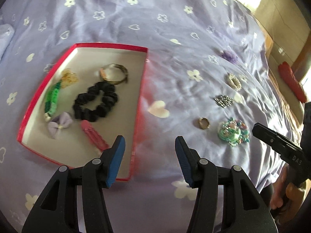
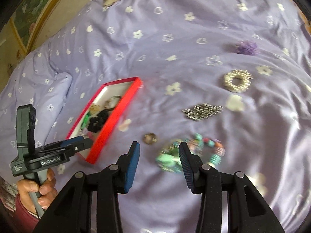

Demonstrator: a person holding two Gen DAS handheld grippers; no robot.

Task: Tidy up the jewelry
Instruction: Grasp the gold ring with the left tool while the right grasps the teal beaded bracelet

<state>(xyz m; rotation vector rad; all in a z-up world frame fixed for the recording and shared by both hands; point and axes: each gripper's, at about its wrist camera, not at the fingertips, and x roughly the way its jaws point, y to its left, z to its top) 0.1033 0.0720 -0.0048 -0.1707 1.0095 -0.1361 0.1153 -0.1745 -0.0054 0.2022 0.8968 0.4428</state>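
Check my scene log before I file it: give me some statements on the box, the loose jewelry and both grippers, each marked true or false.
1. The black scrunchie lies inside the red box. True.
2. The left gripper holds the pink clip. False: it is open and empty; the pink clip lies in the box.
3. The small ring lies on the bedspread, outside the box. True.
4. The right gripper is shut on the beaded bracelet. False: it is open above the beaded bracelet.
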